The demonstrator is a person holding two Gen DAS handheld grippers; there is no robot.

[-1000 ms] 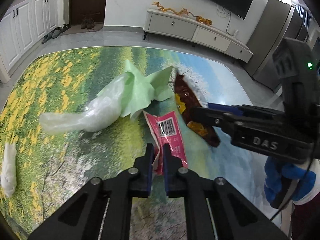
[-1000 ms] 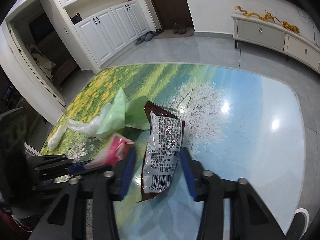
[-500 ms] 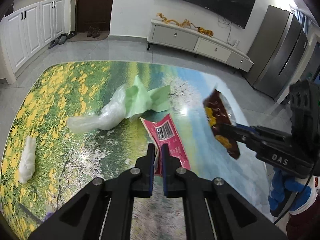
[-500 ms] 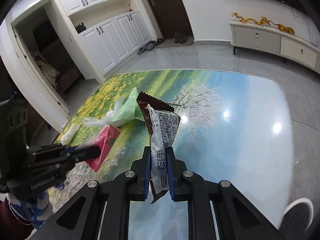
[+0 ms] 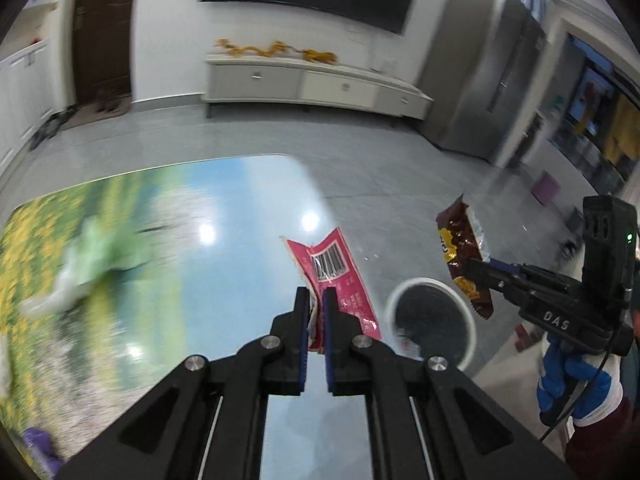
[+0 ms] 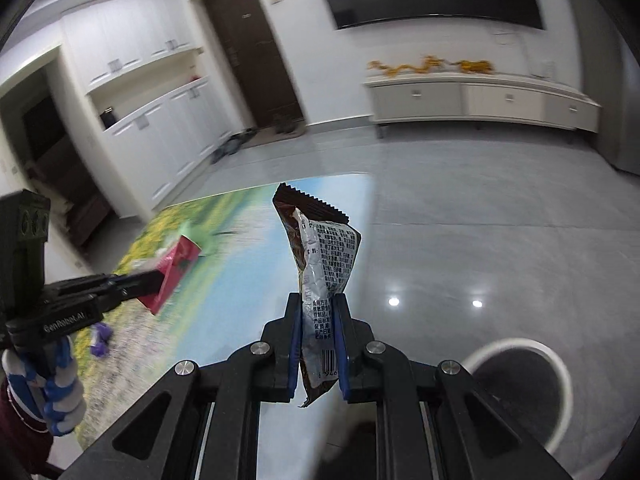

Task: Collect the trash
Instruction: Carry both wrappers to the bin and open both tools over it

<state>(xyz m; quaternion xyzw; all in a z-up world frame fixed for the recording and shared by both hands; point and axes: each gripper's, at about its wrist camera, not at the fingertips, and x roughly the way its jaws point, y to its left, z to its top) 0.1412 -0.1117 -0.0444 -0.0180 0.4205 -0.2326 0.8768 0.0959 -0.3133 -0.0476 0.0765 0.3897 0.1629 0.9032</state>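
Observation:
My left gripper (image 5: 316, 300) is shut on a pink wrapper (image 5: 338, 276) with a barcode and holds it in the air near the table's right edge. My right gripper (image 6: 318, 308) is shut on a dark brown snack bag (image 6: 320, 256) with a silver back and holds it upright. The brown bag also shows in the left wrist view (image 5: 466, 260), above a round white-rimmed bin (image 5: 432, 322) on the floor. The bin shows at the lower right of the right wrist view (image 6: 520, 388). The pink wrapper shows at the left of the right wrist view (image 6: 172, 276).
The table (image 5: 224, 280) has a glossy landscape print. A green and clear plastic bag (image 5: 84, 264) lies blurred on its left part. A small purple object (image 6: 100, 338) lies near the table's front. A TV cabinet (image 5: 312, 84) stands at the far wall.
Both grippers have swung right with their wrappers, away from the table's middle and toward the floor bin, which has come into view. The right gripper closed on the brown bag one second ago.

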